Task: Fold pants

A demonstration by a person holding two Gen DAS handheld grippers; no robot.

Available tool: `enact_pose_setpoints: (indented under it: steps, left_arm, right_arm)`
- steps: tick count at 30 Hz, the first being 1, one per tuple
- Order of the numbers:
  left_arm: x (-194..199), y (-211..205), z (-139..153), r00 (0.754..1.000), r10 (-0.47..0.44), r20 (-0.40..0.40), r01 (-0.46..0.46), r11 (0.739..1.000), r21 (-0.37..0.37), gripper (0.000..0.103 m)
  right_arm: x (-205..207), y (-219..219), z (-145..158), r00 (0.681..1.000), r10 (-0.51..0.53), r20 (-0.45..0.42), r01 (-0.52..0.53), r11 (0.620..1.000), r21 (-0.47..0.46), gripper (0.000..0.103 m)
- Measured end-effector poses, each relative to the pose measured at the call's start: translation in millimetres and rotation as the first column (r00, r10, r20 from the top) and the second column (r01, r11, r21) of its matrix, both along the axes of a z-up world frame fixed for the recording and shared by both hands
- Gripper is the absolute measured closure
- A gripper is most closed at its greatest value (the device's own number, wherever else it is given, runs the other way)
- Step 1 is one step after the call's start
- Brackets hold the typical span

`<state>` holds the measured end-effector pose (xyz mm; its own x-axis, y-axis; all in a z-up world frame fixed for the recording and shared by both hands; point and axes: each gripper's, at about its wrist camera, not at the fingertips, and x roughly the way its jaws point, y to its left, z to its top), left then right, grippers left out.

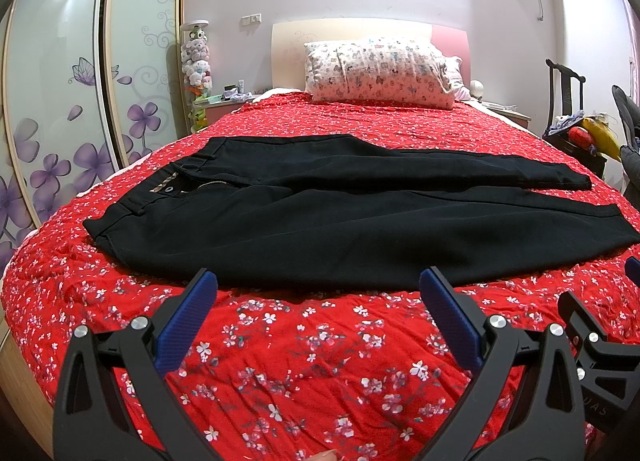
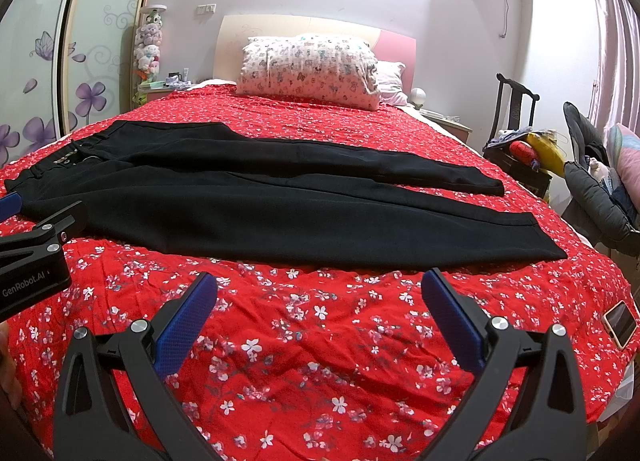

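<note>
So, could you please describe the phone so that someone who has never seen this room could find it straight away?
Start from the bed with the red flowered cover. Follow its near right edge, well to the right of the black pants and their leg ends. There the phone lies flat on the cover: a slim rectangle with a dark screen and pale gold rim, the only small hard object there.

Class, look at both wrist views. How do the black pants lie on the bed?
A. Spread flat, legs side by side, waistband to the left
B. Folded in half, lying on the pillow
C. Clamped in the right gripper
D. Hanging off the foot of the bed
A: the pants lie flat on the red bedspread, waistband at left, both grippers' jaws open and empty.
</note>
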<state>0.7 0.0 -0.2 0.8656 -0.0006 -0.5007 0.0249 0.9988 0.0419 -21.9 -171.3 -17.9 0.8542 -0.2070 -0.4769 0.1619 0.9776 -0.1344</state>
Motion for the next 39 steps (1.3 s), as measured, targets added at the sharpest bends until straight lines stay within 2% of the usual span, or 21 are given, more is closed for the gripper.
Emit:
enact_pose_setpoints:
  steps: [12,16,18,20,24,30,32,34,36,39]
  left_arm:
    - [0.1,0.0,0.1,1.000,0.000,-0.001,0.000,1.000,-0.001,0.002]
    - [0.0,-0.9,-0.8,1.000,0.001,-0.001,-0.001,1.000,-0.007,0.002]
    - [3.0,-1.5,-0.2,1.000,0.002,0.000,-0.002,1.000,-0.013,0.002]
    - [2.4,-11.6,-4.3,1.000,0.003,-0.004,-0.003,1.000,-0.019,0.002]
    - [10.1,-6.1,0.5,1.000,0.005,-0.021,-0.006,0.999,-0.046,0.002]
    - [27.7,2.1,-1.8,0.995,-0.032,-0.096,0.019,0.992,-0.128,0.002]
    - [32.9,3.0,-3.6,0.993,-0.036,-0.110,0.021,0.990,-0.137,0.002]
    - [34.7,1.8,-4.6,0.993,-0.039,-0.114,0.024,0.991,-0.129,0.002]
    - [37.8,-2.4,-4.8,0.993,-0.037,-0.113,0.025,0.994,-0.106,0.002]
    - [41.8,-7.8,-5.6,0.992,-0.052,-0.115,0.041,0.995,-0.093,0.002]
  right_arm:
    - [-0.9,-1.8,-0.9,1.000,-0.007,-0.002,0.007,1.000,0.024,0.001]
    - [3.0,-26.7,0.8,1.000,-0.003,-0.006,0.003,0.996,0.087,0.001]
    - [5.7,-36.9,5.2,1.000,0.024,-0.018,-0.021,0.988,0.150,0.001]
    - [10.1,-47.4,9.7,0.998,0.042,-0.040,-0.033,0.980,0.195,0.001]
    - [25.5,-65.8,15.7,0.989,0.092,-0.114,-0.063,0.968,0.243,0.001]
    - [60.7,-91.1,30.6,0.968,0.156,-0.195,-0.098,0.956,0.276,0.001]
    - [77.1,-101.4,33.2,0.961,0.140,-0.240,-0.077,0.964,0.254,0.001]
    - [93.8,-111.8,36.1,0.959,0.077,-0.273,-0.030,0.985,0.171,0.001]
    - [109.2,-122.1,39.8,0.961,0.027,-0.274,-0.006,0.997,0.078,0.001]
    - [132.8,-150.1,50.4,0.968,-0.024,-0.249,0.033,0.999,0.033,0.001]
